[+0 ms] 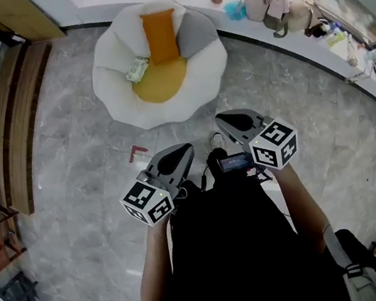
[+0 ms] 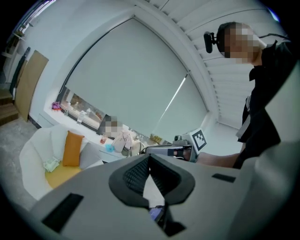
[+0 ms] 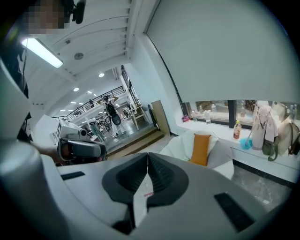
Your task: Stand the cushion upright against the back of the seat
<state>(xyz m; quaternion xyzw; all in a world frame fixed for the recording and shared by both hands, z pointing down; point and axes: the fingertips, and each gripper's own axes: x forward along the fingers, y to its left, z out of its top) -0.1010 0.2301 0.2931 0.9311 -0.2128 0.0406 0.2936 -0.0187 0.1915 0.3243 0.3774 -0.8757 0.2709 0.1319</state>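
Two clenched, empty tools: left hand-held gripper (image 1: 178, 155), right hand-held gripper (image 1: 230, 121). Orange cushion (image 1: 161, 35) stands upright against white seat (image 1: 118, 101).

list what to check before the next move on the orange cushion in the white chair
1. Orange cushion upright against the back of the white chair: ok, it stands on end and leans on the back.
2. Left tool empty: ok, jaws together with nothing between them.
3. Right tool empty: ok, jaws together with nothing between them.
4. Tools within reach of the chair: not ok, both are held close to the person's body, with bare floor between them and the chair.
5. Seat clear beside the cushion: not ok, a small pale green thing lies left of it and a grey cushion sits right of it.
6. Cushion steady: cannot tell.
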